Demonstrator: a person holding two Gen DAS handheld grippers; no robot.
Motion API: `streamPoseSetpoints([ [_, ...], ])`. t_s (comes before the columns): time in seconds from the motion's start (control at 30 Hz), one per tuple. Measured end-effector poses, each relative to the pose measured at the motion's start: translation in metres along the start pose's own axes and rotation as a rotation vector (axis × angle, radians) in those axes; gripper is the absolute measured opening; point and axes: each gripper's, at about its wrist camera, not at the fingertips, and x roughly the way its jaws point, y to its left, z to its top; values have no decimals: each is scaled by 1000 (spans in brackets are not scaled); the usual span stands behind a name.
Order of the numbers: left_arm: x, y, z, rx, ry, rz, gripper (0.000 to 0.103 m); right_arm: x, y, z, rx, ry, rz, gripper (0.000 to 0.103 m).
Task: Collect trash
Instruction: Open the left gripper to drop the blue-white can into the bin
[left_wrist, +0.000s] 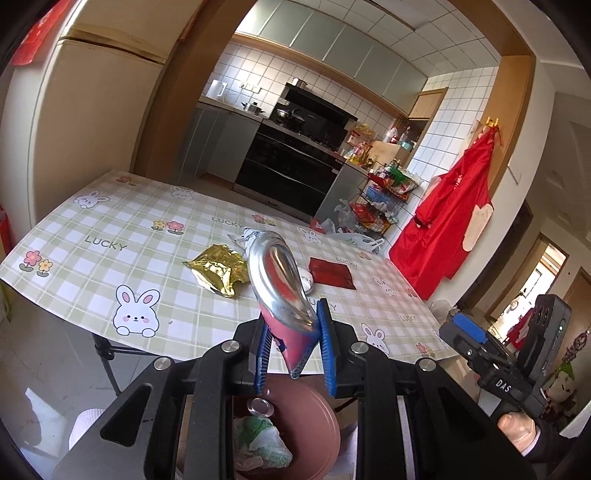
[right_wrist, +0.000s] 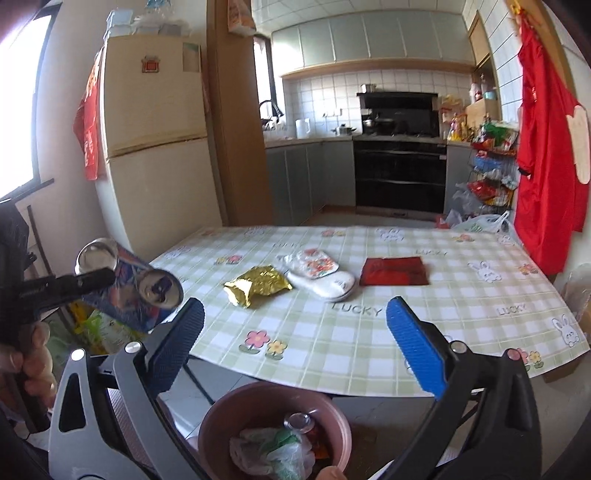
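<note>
one crushed can (left_wrist: 282, 291) gripped by the left hand-held gripper (left_wrist: 295, 339), right hand-held gripper (right_wrist: 295, 339) gaping empty, three wrappers on table (right_wrist: 369, 332)

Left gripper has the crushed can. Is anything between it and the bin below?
Nothing visible blocks the drop. The crushed can is pinched in the left gripper, with the pink bin open below beside the table edge. The right gripper is open and empty, off to the side.

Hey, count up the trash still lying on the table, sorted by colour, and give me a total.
Gold: 1, the crumpled gold foil wrapper
Red: 1, the flat red packet
White: 2, the floral-printed white wrapper and the plain white one in front of it
Total: 4 on the table
</note>
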Motion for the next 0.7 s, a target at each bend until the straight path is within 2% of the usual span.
streamPoseSetpoints([
  [0.1,6,-11,-5,38,37,-40,23,0,-4,1,19,-9,-36,98],
  [0.4,25,-35,-17,112,109,-111,23,3,-18,-5,80,21,-30,98],
  [0.5,29,-33,-19,104,124,-122,24,2,-18,-6,85,19,-22,98],
  [0.53,28,-31,-19,99,121,-123,26,2,-18,-6,85,20,-22,98],
  [0.63,25,-26,-14,82,102,-105,43,4,-18,-7,85,27,-25,98],
  [0.7,22,-19,-12,60,85,-81,64,4,-18,-8,87,31,-27,98],
])
